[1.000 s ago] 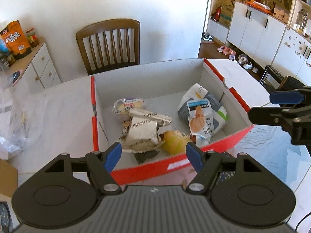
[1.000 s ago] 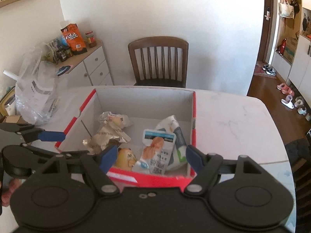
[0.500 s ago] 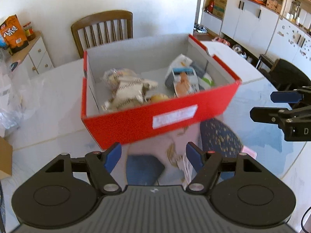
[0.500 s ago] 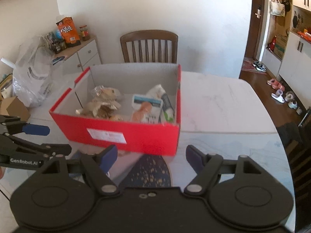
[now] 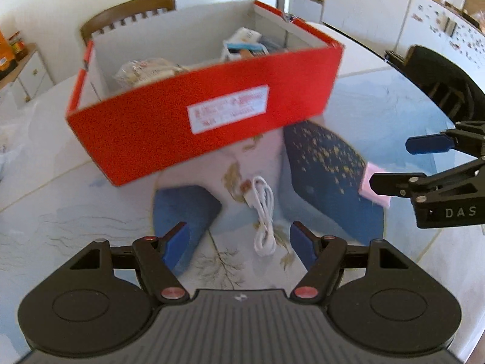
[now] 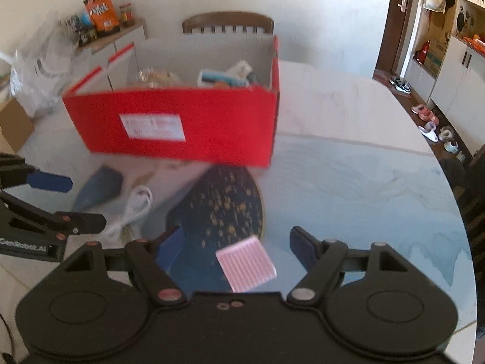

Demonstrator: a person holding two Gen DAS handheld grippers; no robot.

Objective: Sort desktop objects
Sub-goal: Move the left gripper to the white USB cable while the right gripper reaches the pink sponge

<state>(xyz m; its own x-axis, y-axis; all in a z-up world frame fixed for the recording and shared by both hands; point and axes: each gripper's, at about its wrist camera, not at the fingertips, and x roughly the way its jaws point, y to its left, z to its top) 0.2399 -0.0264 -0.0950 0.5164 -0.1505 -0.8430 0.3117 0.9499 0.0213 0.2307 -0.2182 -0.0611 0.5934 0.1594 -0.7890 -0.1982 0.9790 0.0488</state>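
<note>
A red cardboard box holding several snack packets stands on the table. A coiled white cable lies in front of it, just ahead of my open, empty left gripper. A pink ridged pad lies between the fingers of my open, empty right gripper, near the table's front. The right gripper also shows at the right of the left wrist view.
The table top has blue and gold painted patches. A wooden chair stands behind the box. A clear plastic bag and a small carton sit at the left. A cabinet holds jars.
Both grippers have pulled back and dropped from above the box to low over the table in front of it. The cable and pink pad have come into view.
</note>
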